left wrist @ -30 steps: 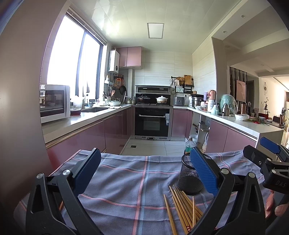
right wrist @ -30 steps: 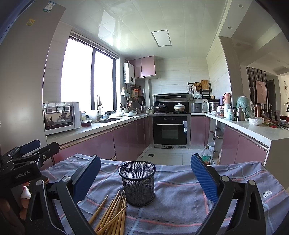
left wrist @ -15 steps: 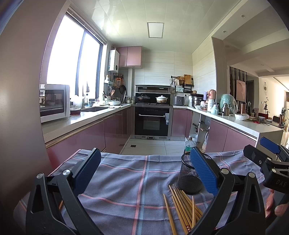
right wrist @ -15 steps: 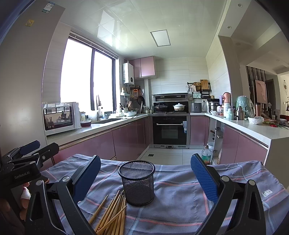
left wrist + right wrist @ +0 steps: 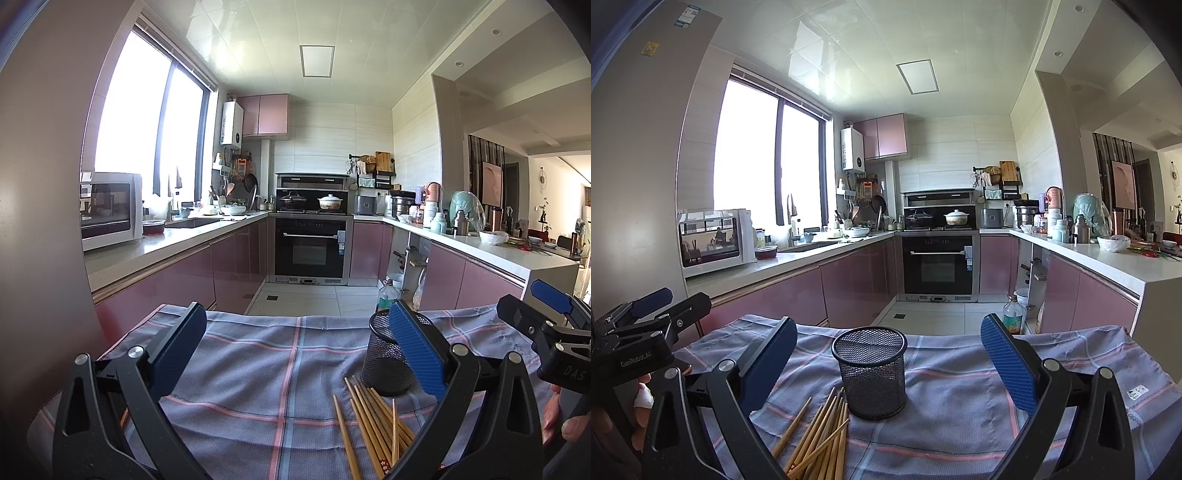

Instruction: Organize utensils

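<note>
Chopsticks: loose bundle of tan wooden chopsticks (image 5: 822, 439) on the blue plaid cloth (image 5: 258, 369) over the desk, just beside the black wire-mesh cup (image 5: 871, 373)
Left gripper (image 5: 295, 354): level above cloth, blue pads spread apart, empty
Right gripper (image 5: 888, 363): level, pads wide apart around the cup, empty
Change: none visible; both held in place

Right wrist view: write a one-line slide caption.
Open right gripper faces an upright mesh cup on the plaid cloth, loose chopsticks lying beside it.
</note>
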The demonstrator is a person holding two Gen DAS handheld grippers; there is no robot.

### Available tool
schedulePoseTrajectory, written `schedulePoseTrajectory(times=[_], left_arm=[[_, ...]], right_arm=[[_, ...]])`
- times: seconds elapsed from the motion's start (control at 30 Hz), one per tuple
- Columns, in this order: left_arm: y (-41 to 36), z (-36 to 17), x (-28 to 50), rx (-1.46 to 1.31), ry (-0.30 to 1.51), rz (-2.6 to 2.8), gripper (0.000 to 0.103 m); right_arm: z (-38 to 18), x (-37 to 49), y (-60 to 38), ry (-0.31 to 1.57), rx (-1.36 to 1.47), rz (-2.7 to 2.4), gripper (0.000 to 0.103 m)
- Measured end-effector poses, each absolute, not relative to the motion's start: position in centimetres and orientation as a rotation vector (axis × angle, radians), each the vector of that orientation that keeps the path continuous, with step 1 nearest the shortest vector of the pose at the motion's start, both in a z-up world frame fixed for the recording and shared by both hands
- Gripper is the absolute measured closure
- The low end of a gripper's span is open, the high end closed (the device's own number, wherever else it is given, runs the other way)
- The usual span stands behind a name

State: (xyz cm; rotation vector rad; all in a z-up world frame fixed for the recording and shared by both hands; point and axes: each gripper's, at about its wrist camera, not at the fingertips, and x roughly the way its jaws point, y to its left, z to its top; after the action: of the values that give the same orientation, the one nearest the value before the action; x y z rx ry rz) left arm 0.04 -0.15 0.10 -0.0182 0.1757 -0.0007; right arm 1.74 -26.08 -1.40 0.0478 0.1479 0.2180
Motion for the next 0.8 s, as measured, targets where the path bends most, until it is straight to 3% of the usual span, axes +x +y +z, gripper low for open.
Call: schedulePoseTrajectory(times=[0.8], left_arm=[[-0.7, -0.9, 0.5, 0.032, 0.213, -0.071, 0.006]], right_arm=[[-2.3, 2.1, -26.5, 0.215, 0.065, 0.257, 0.007]])
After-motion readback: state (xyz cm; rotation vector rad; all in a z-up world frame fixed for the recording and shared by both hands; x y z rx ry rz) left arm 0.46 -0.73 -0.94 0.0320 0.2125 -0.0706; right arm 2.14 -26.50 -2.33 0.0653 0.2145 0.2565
